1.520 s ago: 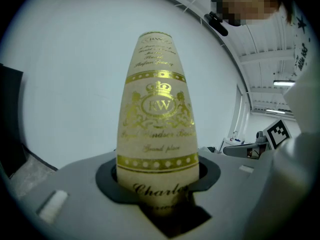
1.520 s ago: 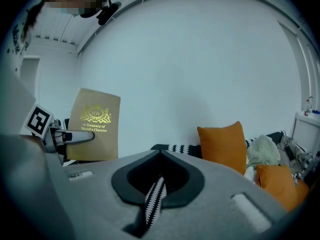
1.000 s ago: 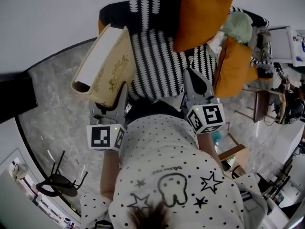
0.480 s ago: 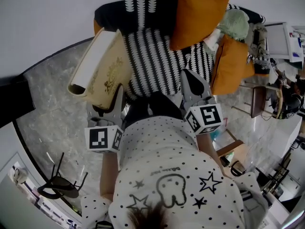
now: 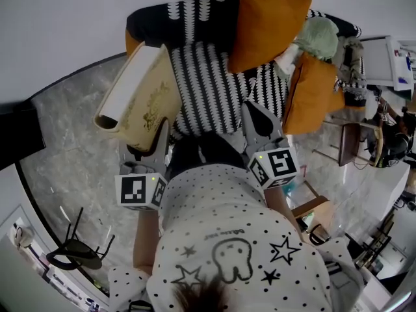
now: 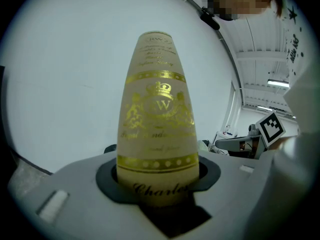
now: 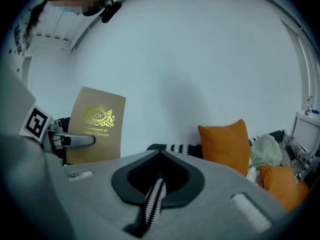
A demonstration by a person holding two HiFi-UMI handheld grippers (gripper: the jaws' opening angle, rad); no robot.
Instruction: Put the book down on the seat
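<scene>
- A person stands facing a black-and-white striped seat [image 5: 208, 83], with the left gripper [image 5: 158, 135] holding a tan book [image 5: 140, 96] stamped with gold lettering. The jaws are clamped on its lower end.
- The book is in the air, tilted, beside the seat's left edge and above the grey marbled floor [image 5: 71, 129]. It is not yet over the cushion, and nothing supports it except the grip.
- The right gripper [image 5: 252, 109] hovers at the seat's front edge. Its jaws are drawn almost together and empty, with only a sliver of striped fabric showing through the slit.
- To finish the step well, the book should probably be carried right until it is over the bare striped middle. It should then be tipped flat, cover up or down, and lowered until the fabric takes its weight before the jaws part. A book this tall, gripped at one end, is likely to swing or topple if let go early.
- The free gripper could steady the far edge as the book goes down.
- No box or bin is part of the task (the seat is the nearest thing to a container). It holds one orange cushion [image 5: 266, 28] against the back, a second [image 5: 312, 93] on the right and a pale green bundle [image 5: 318, 38] between them. That leaves the centre and left free for the book.
</scene>
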